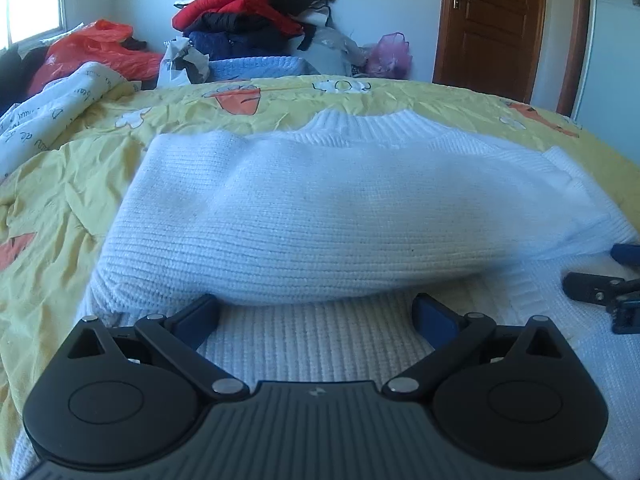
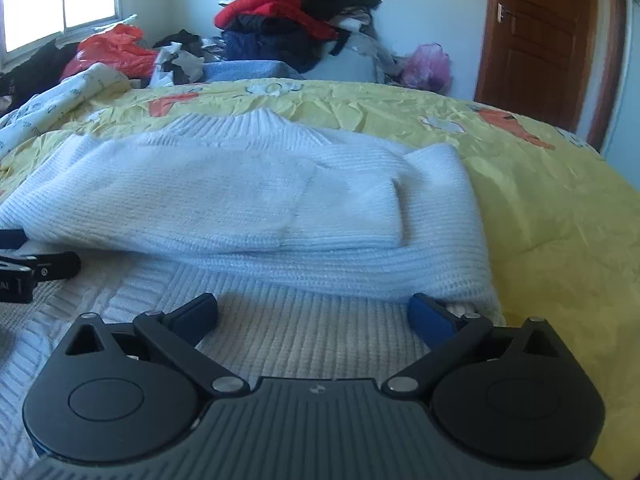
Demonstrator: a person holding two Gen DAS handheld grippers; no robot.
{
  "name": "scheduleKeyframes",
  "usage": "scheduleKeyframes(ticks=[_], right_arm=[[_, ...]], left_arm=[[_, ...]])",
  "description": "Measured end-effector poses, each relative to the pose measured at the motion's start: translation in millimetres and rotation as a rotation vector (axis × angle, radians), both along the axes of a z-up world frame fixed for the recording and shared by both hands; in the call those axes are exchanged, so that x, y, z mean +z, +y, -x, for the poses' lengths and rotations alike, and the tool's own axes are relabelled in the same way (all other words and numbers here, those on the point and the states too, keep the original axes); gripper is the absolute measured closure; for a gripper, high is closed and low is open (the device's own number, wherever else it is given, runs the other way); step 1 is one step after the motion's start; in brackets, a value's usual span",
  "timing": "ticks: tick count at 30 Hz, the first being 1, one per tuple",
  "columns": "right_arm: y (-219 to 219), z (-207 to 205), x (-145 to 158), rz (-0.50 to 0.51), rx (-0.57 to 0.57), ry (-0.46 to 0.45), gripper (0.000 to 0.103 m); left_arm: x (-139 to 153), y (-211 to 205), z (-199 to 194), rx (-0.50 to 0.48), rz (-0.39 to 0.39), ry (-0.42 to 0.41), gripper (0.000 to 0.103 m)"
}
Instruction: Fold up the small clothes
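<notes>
**Inspector A:** Hazards?

**Inspector B:** The white sweater (image 1: 340, 208) lies on the yellow bedspread (image 1: 80, 168), sleeves folded in over the body, ribbed hem nearest the grippers. In my judgement the stacked sleeves could slide apart if the hem is lifted unevenly; thick knit also tends to spring back. A shallow bite might catch one layer only.

**Inspector A:** Fingers?

**Inspector B:** Left gripper (image 1: 316, 316): jaws spread wide, nothing between them but hem below, no pad pressing. Right gripper (image 2: 314, 314): likewise spread wide and empty, its right finger (image 2: 430, 316) just beside the sweater's right edge. Contact with the knit underneath I cannot confirm.
</notes>
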State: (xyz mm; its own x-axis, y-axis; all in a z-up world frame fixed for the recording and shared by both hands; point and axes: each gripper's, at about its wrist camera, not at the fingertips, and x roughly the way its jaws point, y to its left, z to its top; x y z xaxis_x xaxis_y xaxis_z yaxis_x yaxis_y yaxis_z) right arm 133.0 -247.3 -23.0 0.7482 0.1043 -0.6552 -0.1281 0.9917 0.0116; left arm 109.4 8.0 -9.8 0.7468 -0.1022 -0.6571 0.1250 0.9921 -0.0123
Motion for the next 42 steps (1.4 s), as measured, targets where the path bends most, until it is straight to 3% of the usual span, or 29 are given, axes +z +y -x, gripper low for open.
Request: scheduleKeyframes(ticks=[5,7,11,13,17,20,23,26,30,33,42], right_arm=[[8.4,39.7,5.9,-0.018,0.010,0.045,0.000],[14.4,55.1,-7.6,0.036,0.028,-0.032,0.000],[13.2,52.4,-4.7,0.021,0.020,-0.026,0.001],[12.2,51.3,-3.6,0.018,0.019,-0.025,0.001],[11.9,51.7,-4.3,0.015,0.019,-0.028,0.001],[12.1,51.5,-4.2,0.012,0.019,-0.027,0.001],[13.1,53.8,-5.1,0.013,0.018,-0.031,0.001],[9.4,57.7,-2.3,0.001,0.004,-0.029,0.001],[-0.6,76.9,4.6,-0.082,-0.007,0.017,0.000],[7.7,92.8,-5.8,0.012,0.037,-0.035,0.000],[8.8,86.2,-5.5,0.005,0.030,-0.029,0.001]], left_arm=[[-1.3,-0.6,0.9,0.000,0.005,-0.005,0.000],[-1.4,-2.5,2.6,0.002,-0.003,-0.006,0.000],[1.8,-4.6,10.8,0.036,-0.021,0.006,0.000],[9.0,-3.8,27.9,0.070,-0.027,0.027,0.000],[12.6,4.4,74.9,0.014,0.034,0.033,0.000],[-0.4,3.7,96.2,-0.020,-0.025,-0.011,0.000],[-1.1,6.1,94.3,0.001,0.003,-0.011,0.000],[-0.7,0.3,90.2,0.008,-0.022,-0.008,0.000],[-1.0,0.5,90.7,0.005,-0.010,-0.010,0.000],[-2.0,-0.4,91.1,0.008,-0.013,-0.013,0.000],[-1.6,0.0,96.8,0.025,-0.024,-0.005,0.000]])
